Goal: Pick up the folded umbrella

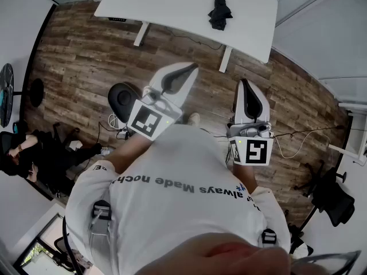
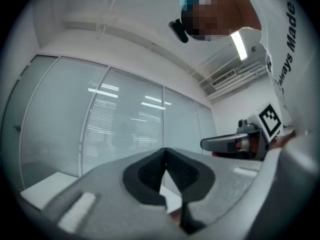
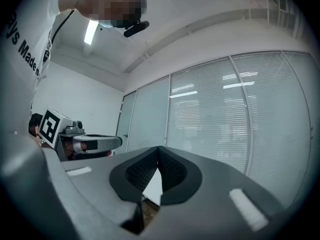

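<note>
The folded black umbrella [image 1: 219, 10] lies on a white table [image 1: 172, 4] at the far end of the head view. Both grippers are held in front of the person over the wood floor, well short of the table and apart from the umbrella. My left gripper [image 1: 191, 69] points toward the table, its jaws meeting at the tip [image 2: 165, 152] with nothing between them. My right gripper [image 1: 244, 83] is level beside it, shut and empty too [image 3: 159, 149]. Neither gripper view shows the umbrella.
A black round stool [image 1: 123, 98] and cables lie on the floor below the left gripper. A seated person [image 1: 23, 153] is at the left edge. An office chair [image 1: 332, 196] stands at the right. White table legs [image 1: 225, 59] and glass walls with blinds [image 3: 240, 114] lie ahead.
</note>
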`<state>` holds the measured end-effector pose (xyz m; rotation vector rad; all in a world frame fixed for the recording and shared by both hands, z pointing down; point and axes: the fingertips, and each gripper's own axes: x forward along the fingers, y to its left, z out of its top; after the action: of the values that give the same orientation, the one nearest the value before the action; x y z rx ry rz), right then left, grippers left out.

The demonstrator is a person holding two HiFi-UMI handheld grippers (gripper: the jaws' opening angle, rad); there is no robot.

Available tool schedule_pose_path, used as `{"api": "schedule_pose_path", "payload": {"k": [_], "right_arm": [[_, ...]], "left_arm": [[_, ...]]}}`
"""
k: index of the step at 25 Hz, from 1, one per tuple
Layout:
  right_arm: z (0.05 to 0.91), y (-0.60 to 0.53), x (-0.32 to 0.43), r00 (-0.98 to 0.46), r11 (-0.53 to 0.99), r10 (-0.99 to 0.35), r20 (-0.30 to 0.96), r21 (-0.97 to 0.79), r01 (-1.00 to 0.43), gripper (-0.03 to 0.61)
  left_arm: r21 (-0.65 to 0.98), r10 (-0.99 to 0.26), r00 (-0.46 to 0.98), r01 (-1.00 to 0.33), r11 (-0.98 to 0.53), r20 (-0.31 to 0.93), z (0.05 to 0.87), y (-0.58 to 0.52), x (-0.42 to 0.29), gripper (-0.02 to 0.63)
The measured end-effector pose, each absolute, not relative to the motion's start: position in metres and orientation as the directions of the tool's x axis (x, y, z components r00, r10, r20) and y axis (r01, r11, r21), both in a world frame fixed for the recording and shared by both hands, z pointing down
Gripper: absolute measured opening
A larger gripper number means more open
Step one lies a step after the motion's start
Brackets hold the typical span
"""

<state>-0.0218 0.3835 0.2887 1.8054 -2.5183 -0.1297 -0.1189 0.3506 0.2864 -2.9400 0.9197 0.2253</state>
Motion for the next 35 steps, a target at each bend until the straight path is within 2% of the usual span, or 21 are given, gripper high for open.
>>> {"api": "schedule_pose_path", "payload": {"k": [12, 19, 26, 35], "right_arm": [[0.302, 0.36, -0.068, -0.308, 0.306, -0.951, -0.006, 0.087, -0.948, 0.001], [0.317, 0.318, -0.055, -0.308, 0.308, -0.951, 0.017, 0.064, -0.949, 0.001], [0.325, 0.234, 0.002, -0.305, 0.305, -0.952, 0.004, 0.033, -0.952, 0.0], [0.321, 0.107, 0.153, -0.254, 0.254, -0.967, -0.018, 0.008, -0.967, 0.0]], "left_arm": [[0.04, -0.538, 0.833, -0.538, -0.842, -0.128, 0.308, 0.324, -0.152, 0.003], [0.072, -0.53, 0.842, -0.525, -0.848, -0.099, 0.325, 0.283, -0.139, 0.003], [0.051, -0.535, 0.84, -0.532, -0.845, -0.09, 0.329, 0.198, -0.084, 0.003], [0.005, -0.518, 0.853, -0.518, -0.855, -0.066, 0.322, 0.068, 0.057, 0.003]]}}
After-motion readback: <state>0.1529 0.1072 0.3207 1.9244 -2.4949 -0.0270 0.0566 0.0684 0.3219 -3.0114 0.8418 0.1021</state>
